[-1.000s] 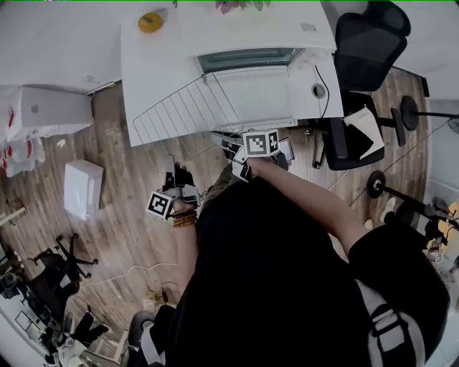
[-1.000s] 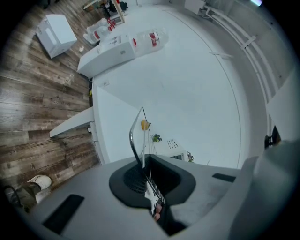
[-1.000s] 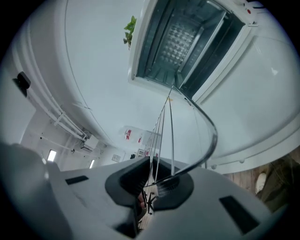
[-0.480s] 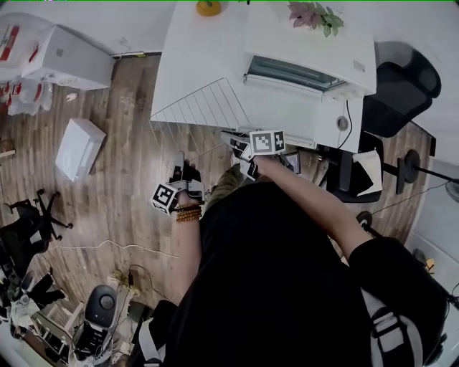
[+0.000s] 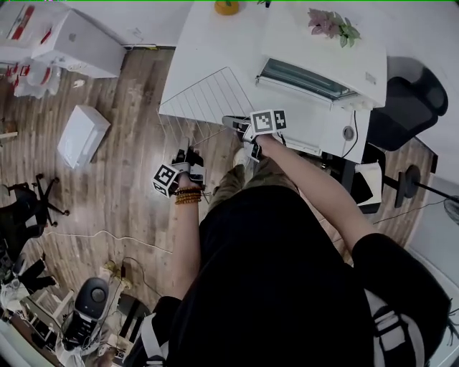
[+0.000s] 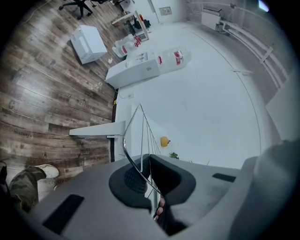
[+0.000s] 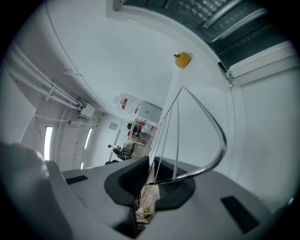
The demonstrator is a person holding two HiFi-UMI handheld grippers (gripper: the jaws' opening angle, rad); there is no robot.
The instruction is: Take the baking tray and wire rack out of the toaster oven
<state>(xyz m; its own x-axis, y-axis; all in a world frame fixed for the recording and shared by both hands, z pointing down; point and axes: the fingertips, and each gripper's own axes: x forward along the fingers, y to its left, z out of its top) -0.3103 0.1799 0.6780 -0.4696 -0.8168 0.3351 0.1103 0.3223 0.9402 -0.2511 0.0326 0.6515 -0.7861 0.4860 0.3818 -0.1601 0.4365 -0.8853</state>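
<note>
The wire rack (image 5: 201,102) is out of the white toaster oven (image 5: 324,44) and hangs over the left part of the white table (image 5: 215,43), with a gripper at each near corner. My left gripper (image 5: 188,159) is shut on the rack's rim (image 6: 140,136) at its near-left corner. My right gripper (image 5: 240,127) is shut on the rounded near-right corner of the rack (image 7: 199,123). The oven's door (image 5: 310,118) is folded down, open. In the gripper views the jaws (image 6: 146,161) (image 7: 152,164) pinch the rim wire. I cannot make out the baking tray.
A yellow object (image 5: 226,6) and a small plant (image 5: 328,21) stand at the table's far side. A black office chair (image 5: 414,107) is to the right of the oven. White boxes (image 5: 82,136) (image 5: 80,44) lie on the wooden floor at left.
Both grippers have carried the rack leftward and a little lower, away from the oven's open front. Both grips are unchanged.
</note>
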